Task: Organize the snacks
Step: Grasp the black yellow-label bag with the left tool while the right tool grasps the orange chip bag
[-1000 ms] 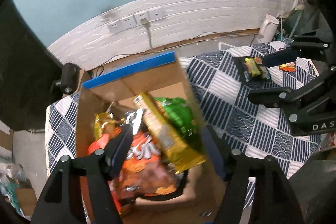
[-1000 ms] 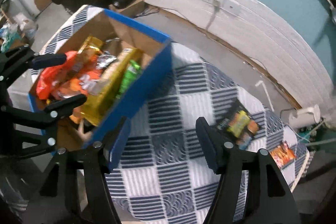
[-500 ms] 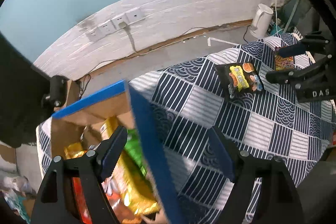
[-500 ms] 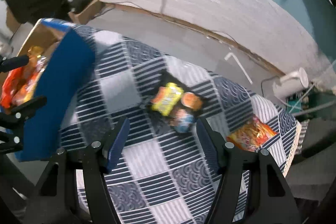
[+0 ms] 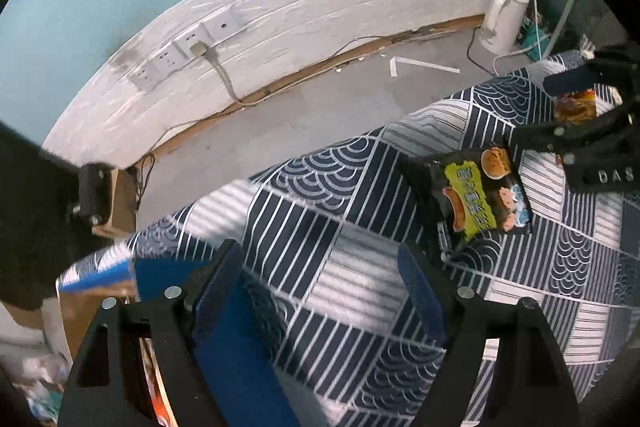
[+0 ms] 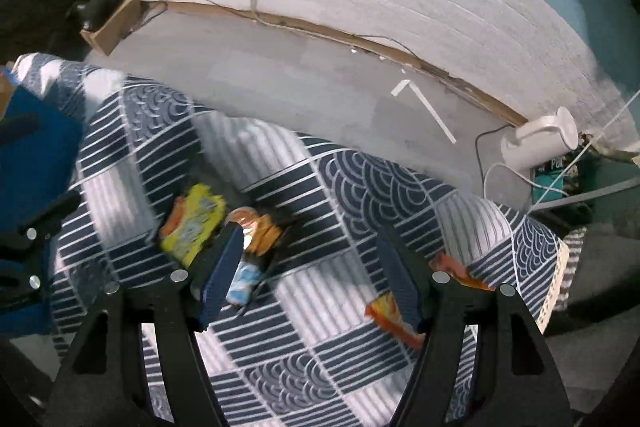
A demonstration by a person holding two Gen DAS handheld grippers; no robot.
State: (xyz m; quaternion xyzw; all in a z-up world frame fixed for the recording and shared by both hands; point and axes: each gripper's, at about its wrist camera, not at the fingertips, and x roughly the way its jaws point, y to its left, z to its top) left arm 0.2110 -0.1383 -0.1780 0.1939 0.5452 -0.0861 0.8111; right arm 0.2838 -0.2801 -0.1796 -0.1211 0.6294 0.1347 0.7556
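A black snack bag with a yellow label (image 5: pixel 476 199) lies flat on the blue-and-white patterned cloth (image 5: pixel 352 227); it also shows in the right wrist view (image 6: pixel 208 227). An orange snack bag (image 6: pixel 404 307) lies near the cloth's right edge, seen too in the left wrist view (image 5: pixel 576 107). A blue cardboard box (image 5: pixel 236 359) holding snacks sits at the lower left. My left gripper (image 5: pixel 324 275) is open and empty over the cloth beside the box. My right gripper (image 6: pixel 312 259) is open and empty above the cloth between the two bags.
A white kettle (image 6: pixel 540 143) stands on the grey floor past the cloth's far right corner. A white brick wall with sockets (image 5: pixel 192 43) runs behind. A black device on a wooden block (image 6: pixel 108 15) sits at the far left.
Both grippers have swung right, away from the box and toward the loose bags. The box has slid to the left edge of both views. The right gripper is now close over the black bag.
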